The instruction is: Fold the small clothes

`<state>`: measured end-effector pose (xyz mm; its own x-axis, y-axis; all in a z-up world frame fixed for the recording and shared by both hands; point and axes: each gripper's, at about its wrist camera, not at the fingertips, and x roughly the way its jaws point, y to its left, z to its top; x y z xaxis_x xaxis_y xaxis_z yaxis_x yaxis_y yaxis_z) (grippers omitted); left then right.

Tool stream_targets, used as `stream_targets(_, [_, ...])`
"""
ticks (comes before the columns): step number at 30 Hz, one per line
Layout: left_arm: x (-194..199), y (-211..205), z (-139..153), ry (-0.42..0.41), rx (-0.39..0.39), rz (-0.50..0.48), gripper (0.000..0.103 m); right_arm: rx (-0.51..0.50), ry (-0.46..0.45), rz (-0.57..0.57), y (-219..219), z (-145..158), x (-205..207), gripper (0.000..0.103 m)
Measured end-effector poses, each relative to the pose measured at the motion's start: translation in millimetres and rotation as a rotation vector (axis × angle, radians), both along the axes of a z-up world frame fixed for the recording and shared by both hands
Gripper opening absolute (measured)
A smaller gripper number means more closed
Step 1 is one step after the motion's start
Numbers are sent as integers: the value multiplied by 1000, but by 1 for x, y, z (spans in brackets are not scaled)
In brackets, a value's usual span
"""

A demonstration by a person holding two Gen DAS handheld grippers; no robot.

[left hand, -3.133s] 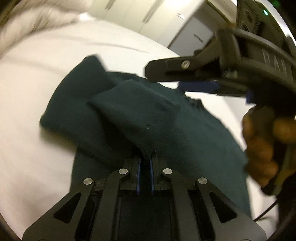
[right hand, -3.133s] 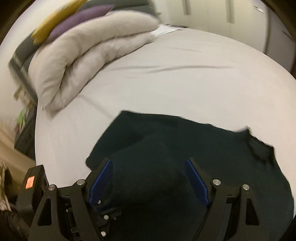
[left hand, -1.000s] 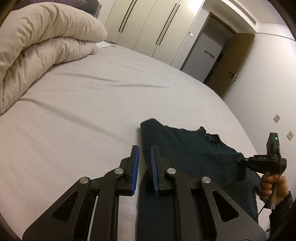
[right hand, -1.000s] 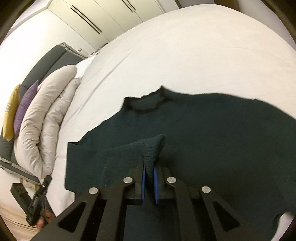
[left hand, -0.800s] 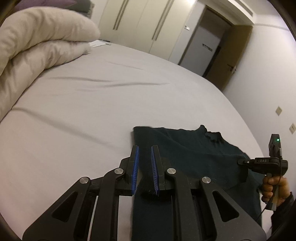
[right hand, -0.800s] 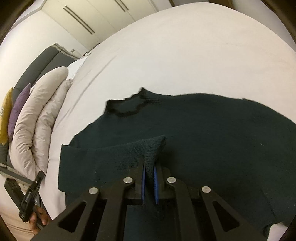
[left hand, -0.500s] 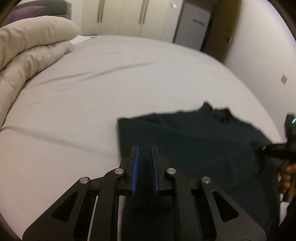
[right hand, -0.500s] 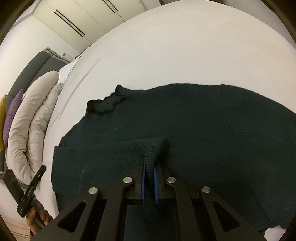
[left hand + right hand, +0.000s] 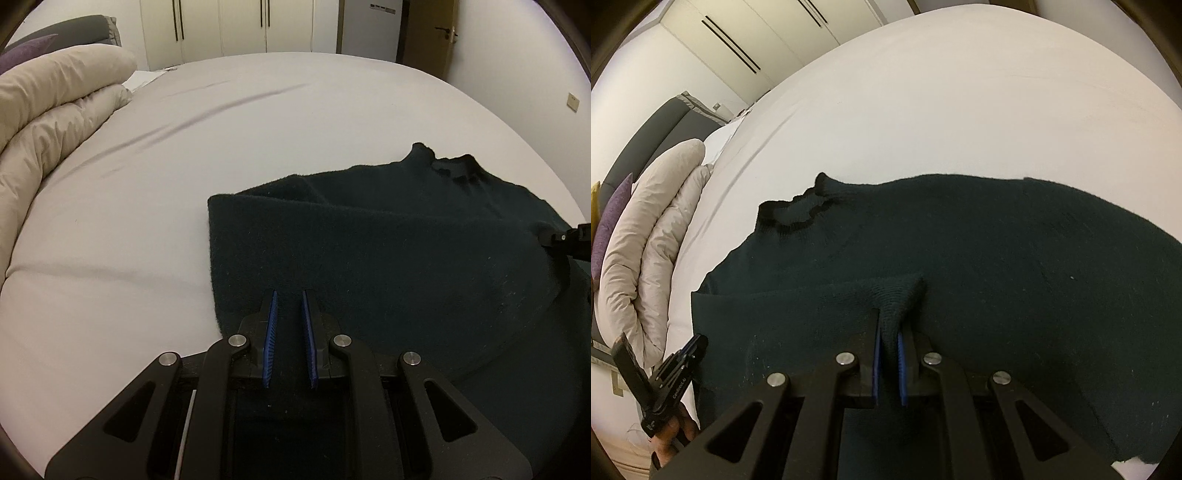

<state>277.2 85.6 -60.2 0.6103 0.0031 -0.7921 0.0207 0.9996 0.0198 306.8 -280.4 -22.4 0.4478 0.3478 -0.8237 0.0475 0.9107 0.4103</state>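
A dark green knitted sweater (image 9: pixel 388 243) lies on the white bed, its neck hole (image 9: pixel 448 168) at the far side; it also shows in the right wrist view (image 9: pixel 960 236). One sleeve is folded across the body. My left gripper (image 9: pixel 288 302) hovers over the sweater's left edge, its blue pads a narrow gap apart with no cloth between them. My right gripper (image 9: pixel 889 325) is shut on the sleeve cuff (image 9: pixel 897 295) and holds it over the sweater's body. The right gripper's tip shows at the right edge of the left wrist view (image 9: pixel 565 238).
A rolled beige duvet (image 9: pixel 55 110) lies at the left of the white bed (image 9: pixel 258 110), with purple and dark pillows behind it. Wardrobe doors (image 9: pixel 240 26) and a wooden door (image 9: pixel 428 33) stand beyond the bed. The left gripper and hand show in the right wrist view (image 9: pixel 668 384).
My left gripper let go of the cloth earlier and has swung right and nearer over the sweater's left edge. My right gripper keeps the sleeve cuff and has carried it further across the body.
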Motion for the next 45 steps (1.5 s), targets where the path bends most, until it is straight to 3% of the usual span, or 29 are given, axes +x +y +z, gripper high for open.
stream_targets(4, [-1,-9,-8,3,64,-15,13,-7,-10,-11,-2,-8,4,5])
stream_targets(7, [0,-9,-12,7,72,-18,13,54,-24,-49,-10,-12,2,6])
stream_targets(9, [2,-14,-13,12,97,-25,13,31,-22,-76,-11,-3,-4,10])
stream_targets(12, [1,-19,-15,11,123,-25,13,-98,-72,-172,-8,27,-24,33])
stream_targets(14, [1,-21,-16,10,132,-23,13,-82,-155,-168,0,49,-37,35])
stream_targets(16, [0,-22,-16,10,141,-21,13,-17,-200,-63,25,60,-43,37])
stream_targets(19, [1,-22,-16,11,142,-19,13,73,-197,78,58,51,-38,45])
stream_targets(22, [0,-21,-15,12,139,-20,13,65,-116,110,73,18,-27,48])
stream_targets(23, [0,-20,-15,13,137,-20,13,60,-81,103,71,4,-24,47])
stream_targets(26, [0,-18,-15,12,131,-20,13,125,-114,84,51,-5,-29,35])
stream_targets(32, [-1,-17,-14,12,134,-19,13,134,-137,-96,-11,3,-44,35])
stream_targets(34, [-1,-18,-14,13,135,-19,13,75,-137,-215,-38,9,-58,51])
stream_targets(35, [-2,-18,-14,12,136,-19,13,78,-152,-260,-52,12,-67,53])
stream_targets(41, [-2,-20,-13,11,149,-18,13,151,-224,-443,-128,29,-140,63])
stream_targets(45, [-6,-18,-4,3,133,1,13,216,-216,-619,-192,22,-210,65])
